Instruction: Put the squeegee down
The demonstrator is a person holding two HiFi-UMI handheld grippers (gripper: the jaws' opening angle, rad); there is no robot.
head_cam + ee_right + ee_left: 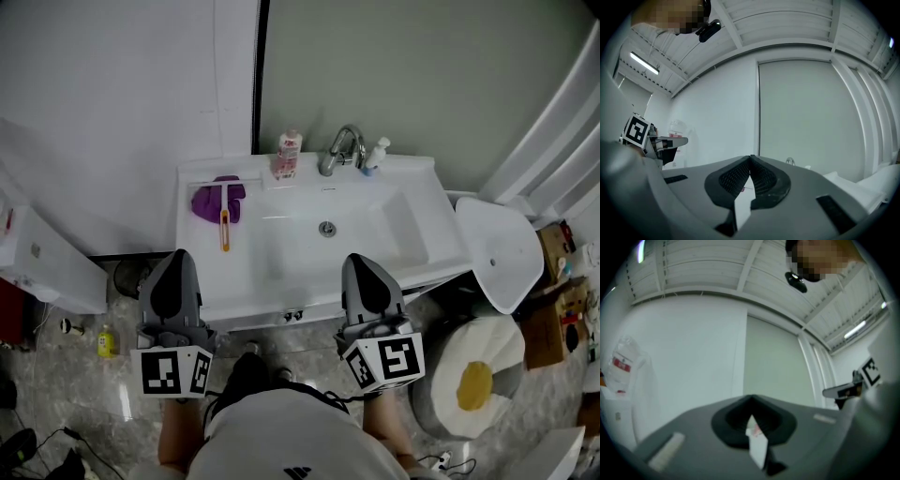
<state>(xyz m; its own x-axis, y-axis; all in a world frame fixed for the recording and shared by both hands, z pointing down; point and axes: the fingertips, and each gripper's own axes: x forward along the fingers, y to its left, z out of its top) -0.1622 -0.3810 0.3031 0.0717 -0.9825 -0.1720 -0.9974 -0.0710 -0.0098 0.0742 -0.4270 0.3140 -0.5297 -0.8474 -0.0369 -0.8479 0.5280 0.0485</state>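
Head view frames show a white ceramic washbasin counter (422, 187) from above, and the task is judged to be done or all but done. The squeegee, a slim tool with an orange handle and a pale crossbar head (225, 223), is found lying flat on the left-hand shelf of the counter, beside the bowl. Its head is rested on a crumpled purple cloth (208, 202) and its handle is pointed toward the front edge. The blade is too small for its edge to be made out.

The squeegee is touched by neither tool. The left gripper (177, 258) and the right gripper (362, 261) are held at the front edge of the counter, apart from the squeegee, the left one being the nearer. In the left gripper view the jaws are seen pressed together with nothing caught between them. In the right gripper view the ribbed pads are likewise met tip to tip and nothing is gripped.

A chrome tap (339, 150) and a pink-labelled bottle (288, 155) are seen upright at the back of the counter. Nothing further appears to be required.
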